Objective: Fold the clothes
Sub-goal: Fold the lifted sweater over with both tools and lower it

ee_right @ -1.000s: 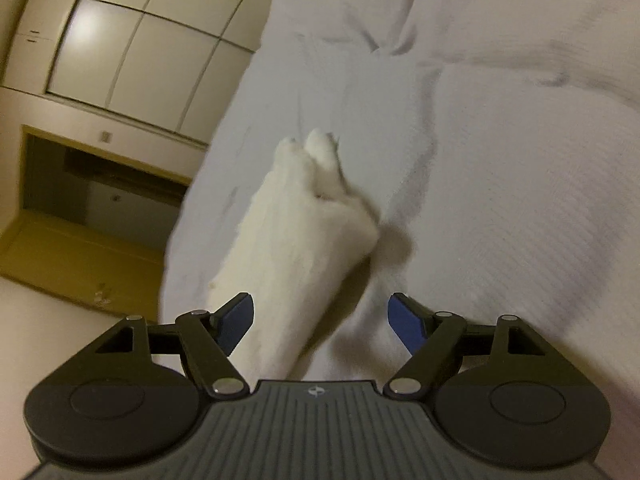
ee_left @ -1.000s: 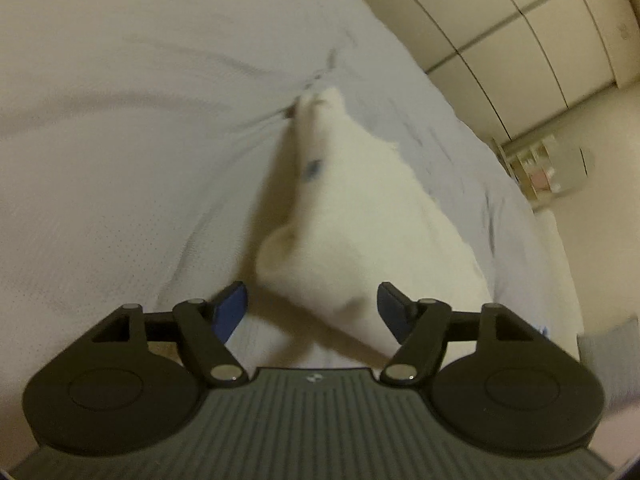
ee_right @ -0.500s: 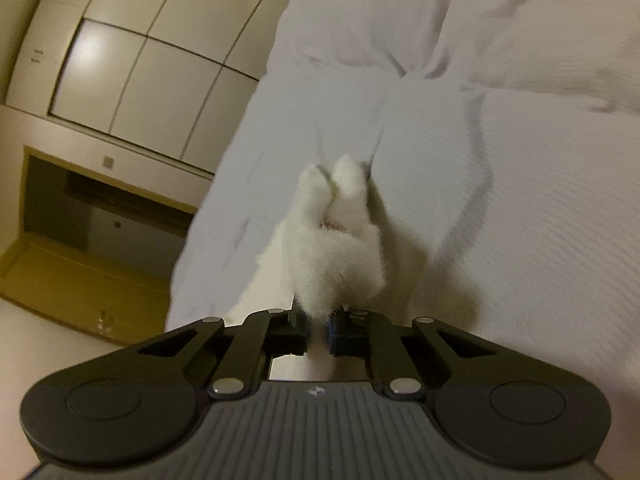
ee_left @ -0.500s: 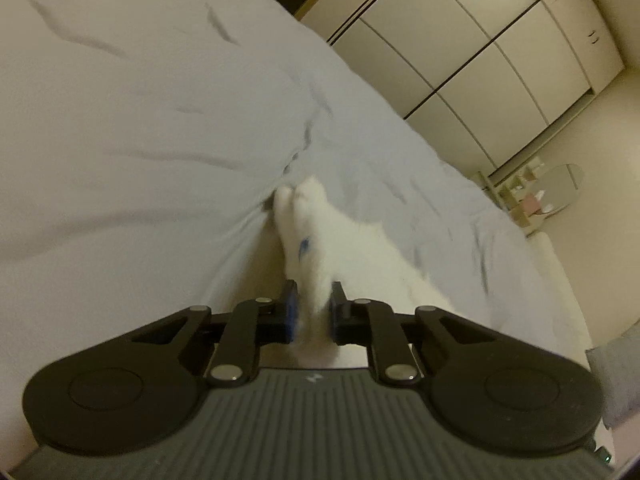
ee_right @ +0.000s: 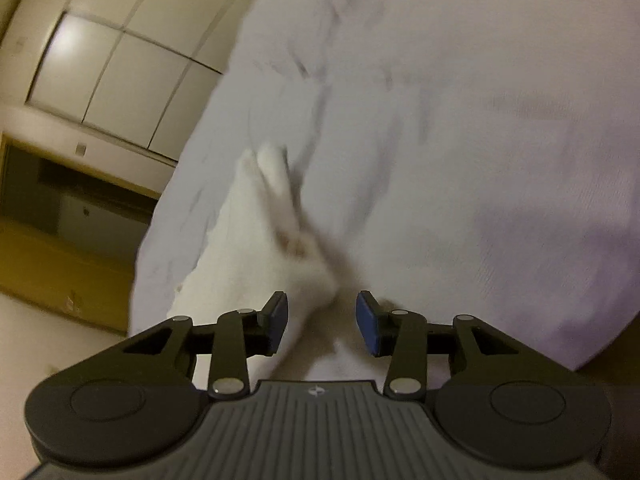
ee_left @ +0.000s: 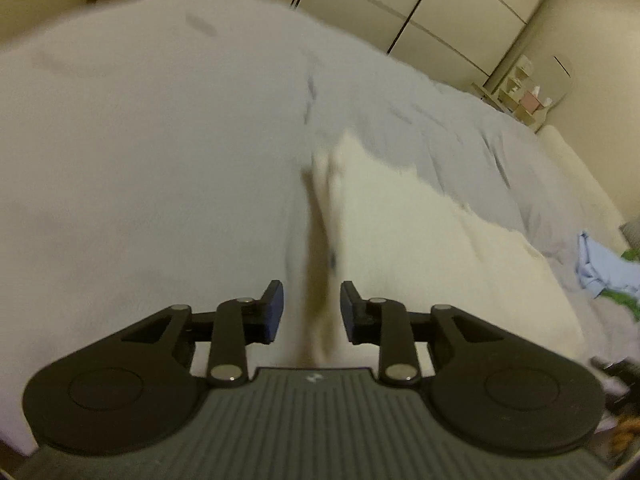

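Observation:
A white fluffy garment (ee_left: 400,232) lies on the pale bed sheet (ee_left: 160,140), drawn into a long ridge that runs away from me. In the left wrist view my left gripper (ee_left: 312,312) is partly open, its blue pads standing either side of the ridge's near end with small gaps. The right wrist view shows the same garment (ee_right: 256,248) from the other end. There my right gripper (ee_right: 322,320) is also partly open, with a bunched corner of fabric between its fingers. Both views are blurred by motion.
The sheet (ee_right: 460,140) is creased and fills most of both views. Pale wardrobe doors (ee_left: 440,12) stand beyond the bed. A small shelf unit (ee_left: 520,92) sits by the wall. A crumpled light blue cloth (ee_left: 604,264) lies at the bed's right edge.
Both grippers closed on the garment's ends half a second ago. Now their fingers have parted again, and both cameras have tilted up and drawn back a little.

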`<state>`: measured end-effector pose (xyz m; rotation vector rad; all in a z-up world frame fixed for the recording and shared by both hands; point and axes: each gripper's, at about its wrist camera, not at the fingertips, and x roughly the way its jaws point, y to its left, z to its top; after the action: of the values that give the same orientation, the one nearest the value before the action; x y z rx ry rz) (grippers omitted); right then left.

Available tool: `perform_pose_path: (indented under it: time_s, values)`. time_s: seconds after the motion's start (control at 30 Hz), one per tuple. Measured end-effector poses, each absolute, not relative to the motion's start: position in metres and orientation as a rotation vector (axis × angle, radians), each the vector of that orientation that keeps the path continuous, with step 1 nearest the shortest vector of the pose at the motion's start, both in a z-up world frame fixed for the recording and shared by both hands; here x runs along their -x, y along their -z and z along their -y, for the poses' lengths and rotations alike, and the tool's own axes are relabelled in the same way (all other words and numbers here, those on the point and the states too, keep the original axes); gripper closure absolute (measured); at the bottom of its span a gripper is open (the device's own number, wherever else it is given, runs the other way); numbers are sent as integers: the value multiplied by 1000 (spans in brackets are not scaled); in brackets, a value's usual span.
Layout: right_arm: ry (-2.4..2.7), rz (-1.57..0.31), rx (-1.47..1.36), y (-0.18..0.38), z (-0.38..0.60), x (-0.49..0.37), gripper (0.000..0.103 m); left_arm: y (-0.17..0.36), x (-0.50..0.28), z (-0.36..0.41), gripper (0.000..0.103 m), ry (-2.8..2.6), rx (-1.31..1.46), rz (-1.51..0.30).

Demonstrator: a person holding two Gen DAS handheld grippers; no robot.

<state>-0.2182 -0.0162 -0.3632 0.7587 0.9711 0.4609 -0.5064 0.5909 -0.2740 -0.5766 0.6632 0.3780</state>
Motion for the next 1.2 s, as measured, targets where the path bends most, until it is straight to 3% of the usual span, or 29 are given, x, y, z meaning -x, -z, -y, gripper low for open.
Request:
perform_pose_path:
  time_s: [0.3, 0.47, 0.57, 0.77, 0.83, 0.87, 0.9, 0.97, 1.1, 1.2]
  values:
    - [-657, -899, -506, 319, -24, 136, 61, 260, 411, -613, 71, -246, 487, -714]
    - [-733, -933, -454, 328, -63, 81, 63, 280, 330, -647, 69, -262, 480, -769]
    - [-752, -942, -398, 332, -88, 52, 63, 294, 305, -663, 57, -249, 504, -797]
    - [-778, -1017, -383, 361, -120, 10, 63, 318, 280, -679, 57, -201, 550, -829]
    - [-784, -1043, -381, 368, -128, -1, 63, 324, 272, -680, 63, -182, 554, -827]
    - [-785, -1052, -371, 370, -132, -4, 74, 327, 268, -681, 85, -172, 556, -825]
    - [-786, -1055, -356, 371, -135, -6, 86, 330, 264, -682, 94, -163, 558, -824]
    - [-793, -1001, -318, 362, -137, -2, 92, 328, 262, -681, 95, -147, 536, -791]
    - [-809, -852, -236, 337, -138, 11, 93, 309, 267, -678, 95, -132, 474, -676]
    - [-797, -792, -209, 325, -136, 16, 93, 319, 257, -678, 95, -160, 449, -707]
